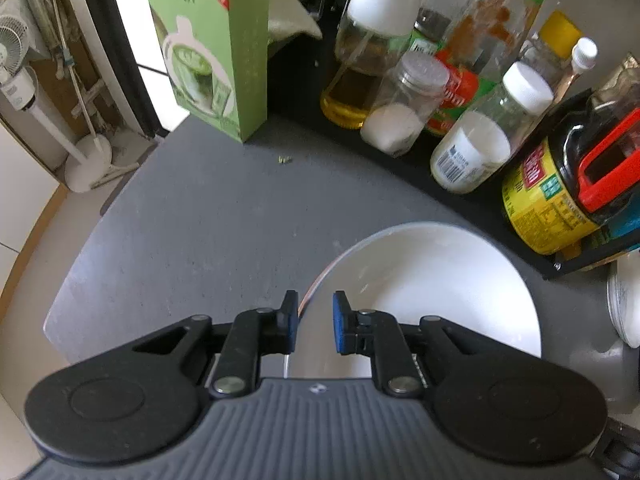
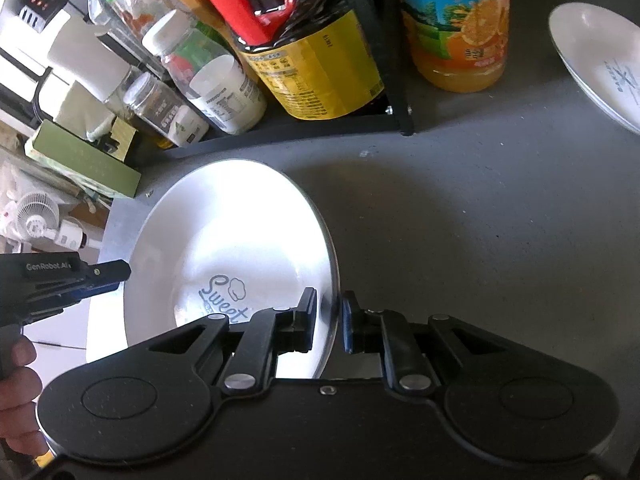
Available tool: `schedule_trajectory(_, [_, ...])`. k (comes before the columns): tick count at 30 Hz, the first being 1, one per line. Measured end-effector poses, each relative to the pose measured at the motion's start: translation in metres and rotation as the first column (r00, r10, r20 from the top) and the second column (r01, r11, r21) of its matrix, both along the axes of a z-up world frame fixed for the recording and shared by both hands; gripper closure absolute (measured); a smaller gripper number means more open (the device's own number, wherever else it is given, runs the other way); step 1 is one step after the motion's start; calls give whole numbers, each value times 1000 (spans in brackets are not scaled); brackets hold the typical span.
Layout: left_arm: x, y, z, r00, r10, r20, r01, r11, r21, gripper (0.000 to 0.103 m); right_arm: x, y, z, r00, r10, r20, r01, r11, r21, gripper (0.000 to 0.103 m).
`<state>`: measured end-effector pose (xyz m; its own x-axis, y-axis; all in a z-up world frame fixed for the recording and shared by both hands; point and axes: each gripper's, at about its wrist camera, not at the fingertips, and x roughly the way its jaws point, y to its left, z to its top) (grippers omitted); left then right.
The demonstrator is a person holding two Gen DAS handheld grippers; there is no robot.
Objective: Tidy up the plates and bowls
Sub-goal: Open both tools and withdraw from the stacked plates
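right wrist view: both tools (image 2: 328, 320) straddle white bowl (image 2: 224, 240) rim, pads slightly apart; condiment rack (image 2: 384, 60) behind.

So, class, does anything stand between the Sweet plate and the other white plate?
Nothing visible does: bare grey table runs between the Sweet plate and the other white plate; the juice bottle stands further back.

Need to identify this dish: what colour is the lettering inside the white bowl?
Dark blue "Sweet" script on the white bowl, clearest in the right wrist view.
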<state>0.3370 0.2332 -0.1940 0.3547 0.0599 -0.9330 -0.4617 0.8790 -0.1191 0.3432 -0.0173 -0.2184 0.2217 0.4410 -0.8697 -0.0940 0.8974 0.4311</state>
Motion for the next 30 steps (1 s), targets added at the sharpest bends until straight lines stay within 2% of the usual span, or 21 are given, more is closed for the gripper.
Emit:
schedule_trajectory(4, [1,-2,8,1000,-1,8,1,1000,-5,87,-1,-7,8,1000,-14,4,14,999,32,87])
schedule_trajectory(6, [2,-4,11,1000,-1,14,1,1000,-13,86,-3,-11,14,1000,-13,17,12,999,49,76])
schedule_trajectory(7, [1,-5,13,1000,-2,19,2,1000,-14,84,-4,-13,18,999,-17,29,16,999,51,63])
schedule_trajectory(8, [1,-8,15,1000,-3,22,3,1000,-9,77,-5,-14,22,999,-22,44,20,999,43,50])
schedule_trajectory(9, [2,-10,17,1000,-2,23,2,1000,-1,66,-7,-16,27,998,-23,63,22,999,30,48])
schedule_trajectory(12, [1,-20,25,998,0,61,-1,1000,17,44,-10,-22,40,994,-19,108,17,1000,19,40])
schedule_trajectory(14, [0,-29,30,996,-5,91,1,999,38,38,-13,-30,51,988,-34,151,32,999,18,25])
schedule_trajectory(17, [0,-41,39,989,-14,147,7,999,53,34,-20,-43,65,968,-64,241,65,998,3,11])
schedule_trajectory(20, [4,-54,46,985,-8,171,-1,999,51,31,-23,-56,75,957,-76,280,74,997,18,3])
schedule_trajectory(25, [11,-82,58,977,-68,204,55,996,70,28,-25,-81,81,941,-118,318,118,993,17,0])
schedule_trajectory(30, [17,-111,66,967,-116,226,107,993,49,14,-29,-112,85,937,-175,302,165,985,59,0])
